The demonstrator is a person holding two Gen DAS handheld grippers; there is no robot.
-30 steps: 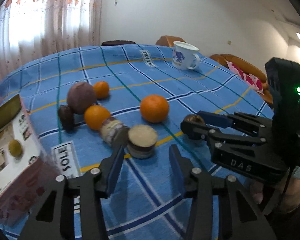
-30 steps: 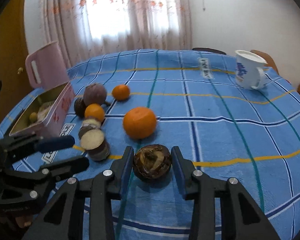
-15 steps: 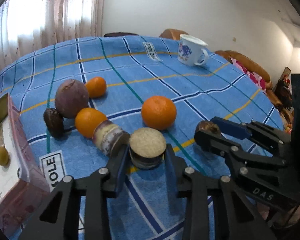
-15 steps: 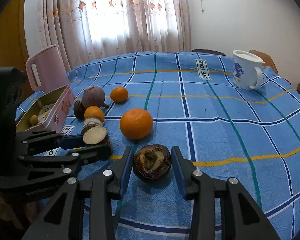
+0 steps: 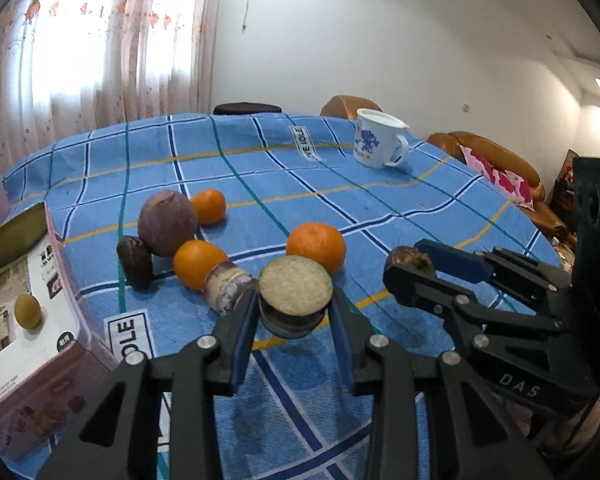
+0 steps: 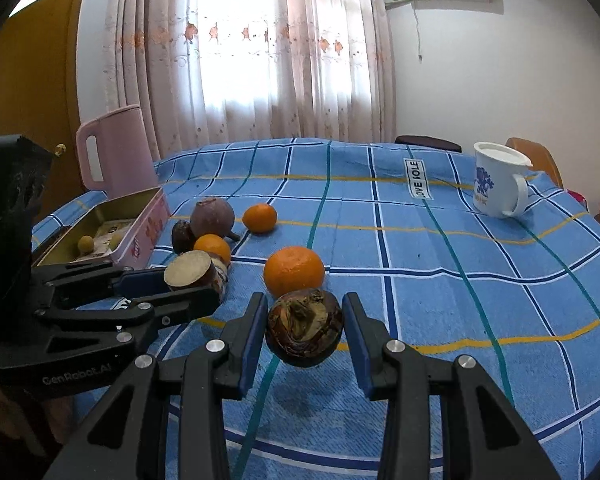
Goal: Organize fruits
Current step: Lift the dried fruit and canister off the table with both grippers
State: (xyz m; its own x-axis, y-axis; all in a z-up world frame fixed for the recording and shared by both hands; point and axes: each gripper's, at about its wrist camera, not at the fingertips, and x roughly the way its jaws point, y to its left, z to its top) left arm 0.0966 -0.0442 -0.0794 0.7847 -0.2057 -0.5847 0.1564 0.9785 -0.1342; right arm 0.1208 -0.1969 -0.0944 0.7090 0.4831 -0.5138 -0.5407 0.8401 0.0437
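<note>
Gripping both: left gripper clamped on cut root, right gripper pinching dark fruit beside big orange, either liable to slip, roll.

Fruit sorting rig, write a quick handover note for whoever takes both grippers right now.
Left gripper: shut on the cut root piece, lifted off the cloth.
Right gripper: shut on the dark fruit, also lifted.
On the cloth: three oranges, a purple root, a second cut piece, a dark pod.
Pink tin at left is open, with small yellow fruits inside.
Left: place both held pieces, then sort the rest.
</note>
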